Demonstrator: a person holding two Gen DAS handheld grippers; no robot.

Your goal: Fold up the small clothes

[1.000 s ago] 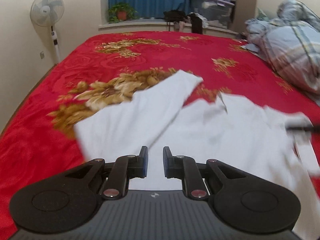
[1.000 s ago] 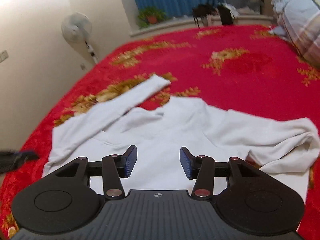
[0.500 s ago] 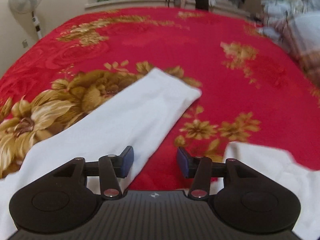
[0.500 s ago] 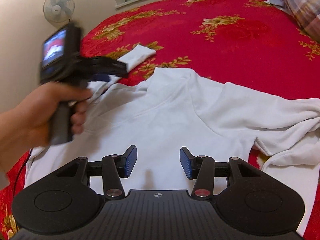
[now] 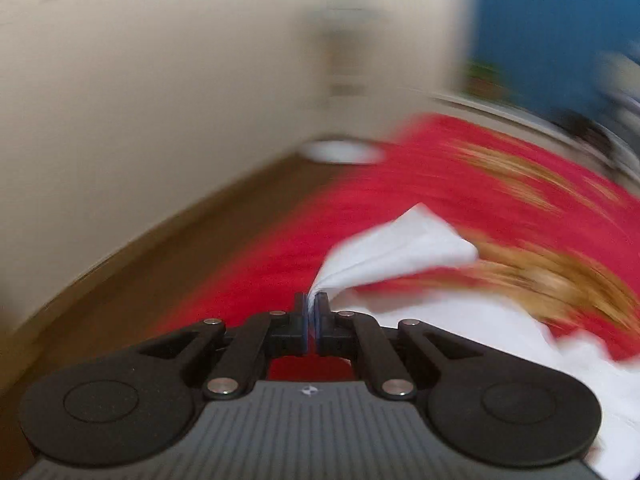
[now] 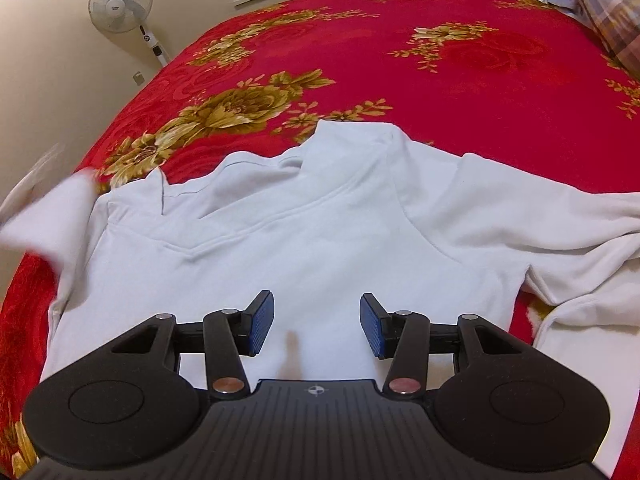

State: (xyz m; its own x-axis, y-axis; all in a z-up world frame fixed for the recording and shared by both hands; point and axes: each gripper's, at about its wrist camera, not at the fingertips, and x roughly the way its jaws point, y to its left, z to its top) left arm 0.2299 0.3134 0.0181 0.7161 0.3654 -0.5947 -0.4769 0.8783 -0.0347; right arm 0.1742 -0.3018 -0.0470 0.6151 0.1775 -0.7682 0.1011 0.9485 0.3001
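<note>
Left view: while its picture is smearing, the left gripper (image 5: pixel 311 312) is pinching the white cotton sleeve (image 5: pixel 394 248), its jaws having just been closing.
Right view: the right gripper (image 6: pixel 317 325) is hanging with jaws apart over the white long-sleeved top (image 6: pixel 304 240).
Surroundings: the top is lying on the red floral bedspread (image 6: pixel 460 52), a white standing fan (image 6: pixel 120 0) showing sharply only here.

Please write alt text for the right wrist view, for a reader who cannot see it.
A white sweatshirt lies spread on a red bedspread with gold flowers. The right gripper, its jaws open, hovers over the garment's lower part. A standing fan is by the wall.
</note>
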